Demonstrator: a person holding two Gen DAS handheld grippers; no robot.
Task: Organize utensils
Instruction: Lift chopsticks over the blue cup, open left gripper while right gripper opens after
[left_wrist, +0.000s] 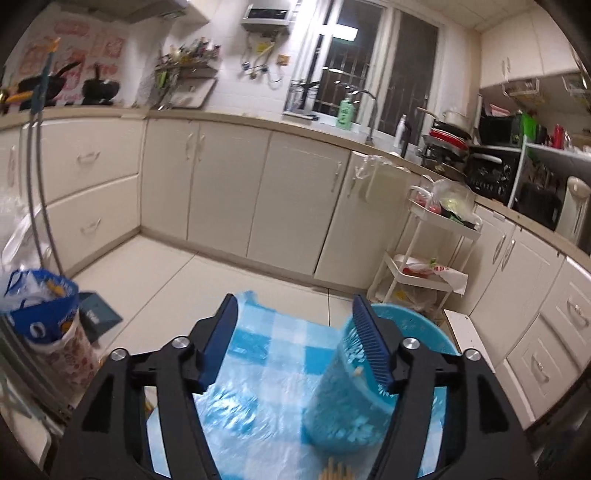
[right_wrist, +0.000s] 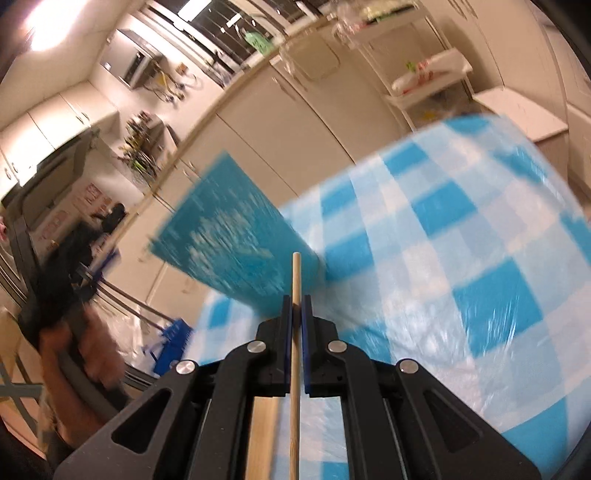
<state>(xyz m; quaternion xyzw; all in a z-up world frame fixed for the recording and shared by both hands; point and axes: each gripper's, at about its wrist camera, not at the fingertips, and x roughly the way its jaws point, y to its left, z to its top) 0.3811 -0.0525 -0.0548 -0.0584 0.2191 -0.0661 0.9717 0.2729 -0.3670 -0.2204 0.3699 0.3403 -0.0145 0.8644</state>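
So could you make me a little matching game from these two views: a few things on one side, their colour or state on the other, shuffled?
Things:
1. left gripper
2. right gripper
3. perforated holder
4. table cover

States:
A. blue and white checks
B. shut on a thin wooden stick
C. solid turquoise, standing on the table
D. jaws apart, nothing pressed between them

Pairs: 1-D, 2-B, 3-C, 4-A
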